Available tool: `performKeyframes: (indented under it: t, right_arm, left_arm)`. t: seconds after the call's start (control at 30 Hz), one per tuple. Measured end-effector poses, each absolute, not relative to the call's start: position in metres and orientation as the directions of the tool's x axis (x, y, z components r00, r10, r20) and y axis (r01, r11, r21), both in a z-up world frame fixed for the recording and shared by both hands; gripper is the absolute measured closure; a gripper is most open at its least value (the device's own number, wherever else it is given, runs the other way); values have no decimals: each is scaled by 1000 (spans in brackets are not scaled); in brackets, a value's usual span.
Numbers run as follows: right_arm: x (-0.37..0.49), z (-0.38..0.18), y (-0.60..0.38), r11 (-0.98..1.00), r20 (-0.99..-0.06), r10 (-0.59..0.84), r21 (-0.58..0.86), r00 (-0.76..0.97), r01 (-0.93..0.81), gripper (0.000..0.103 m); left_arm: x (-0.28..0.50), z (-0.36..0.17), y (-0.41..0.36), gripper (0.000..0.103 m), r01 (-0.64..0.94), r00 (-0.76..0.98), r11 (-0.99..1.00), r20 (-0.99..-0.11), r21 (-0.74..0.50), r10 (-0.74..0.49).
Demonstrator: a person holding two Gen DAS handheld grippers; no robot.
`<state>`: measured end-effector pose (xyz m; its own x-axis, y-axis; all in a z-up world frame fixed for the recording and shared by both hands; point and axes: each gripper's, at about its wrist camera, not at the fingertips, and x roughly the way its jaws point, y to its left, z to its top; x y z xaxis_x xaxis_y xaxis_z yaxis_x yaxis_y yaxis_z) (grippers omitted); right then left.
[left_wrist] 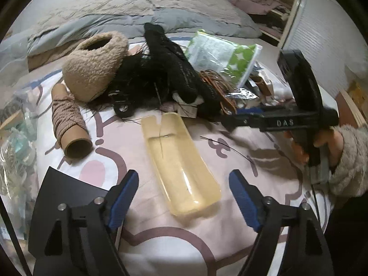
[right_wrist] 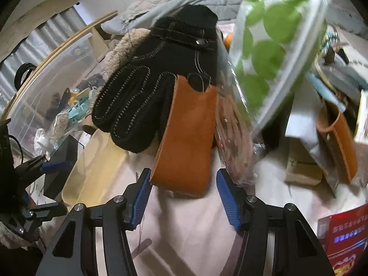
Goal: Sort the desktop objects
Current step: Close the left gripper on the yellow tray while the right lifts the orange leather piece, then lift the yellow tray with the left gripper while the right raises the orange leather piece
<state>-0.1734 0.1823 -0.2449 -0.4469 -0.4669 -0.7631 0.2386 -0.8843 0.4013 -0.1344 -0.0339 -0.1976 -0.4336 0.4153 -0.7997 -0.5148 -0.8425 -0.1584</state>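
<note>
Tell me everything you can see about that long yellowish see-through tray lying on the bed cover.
The yellowish tray is a long, shallow, rounded-corner dish of translucent, glossy plastic or resin. A notch cuts into its far end and a thin crack-like line runs from it. It lies flat, open side up and empty, on the pink patterned cover, slanting away from the camera. The open left gripper straddles its near end without touching it.
</note>
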Motion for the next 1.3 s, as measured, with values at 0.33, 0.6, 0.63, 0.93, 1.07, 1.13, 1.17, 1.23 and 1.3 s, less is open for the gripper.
performKeyframes:
  t: [0.33, 0.6, 0.63, 0.93, 1.07, 1.13, 1.17, 1.23, 1.3]
  right_arm:
    - [-166, -239, 182, -863, -745, -505, 427, -435, 270, 55]
    - [-138, -235, 183, -858, -780, -499, 386, -377, 339, 55]
    - [-132, -235, 182, -858, -789, -492, 370, -367, 355, 55]
    - [-104, -229, 173, -846, -832, -453, 287, -320, 450, 55]
    - [-103, -226, 173, -845, -830, -459, 298, -318, 443, 54]
    - [-104, -224, 177, -844, -826, -466, 307, -318, 440, 54]
    - [-105, -224, 178, -844, -824, -468, 309, -319, 438, 54]
    - [-106, -222, 177, -845, -824, -468, 311, -318, 436, 52]
    - [-107, -221, 173, -838, -821, -478, 320, -313, 441, 35]
  left_arm:
    - [-146, -203, -23, 18, -466, -392, -858, -820, -214, 418]
    - [-142, -213, -8, 18, -478, -388, -865, -846, -154, 365]
    - [-142, -213, -7, 18, -478, -390, -866, -848, -146, 358]
    - [-142, -221, -5, 39, -466, -400, -881, -868, -83, 293]
    - [-139, -221, -12, 45, -468, -395, -880, -872, -79, 289]
    - [-136, -220, -16, 46, -485, -386, -870, -872, -86, 301]
    - [-134, -220, -17, 47, -494, -380, -865, -873, -88, 305]
    - [-128, -220, -20, 51, -524, -359, -847, -878, -93, 318]
    - [-121, -219, -20, 51, -563, -332, -821, -885, -91, 326]
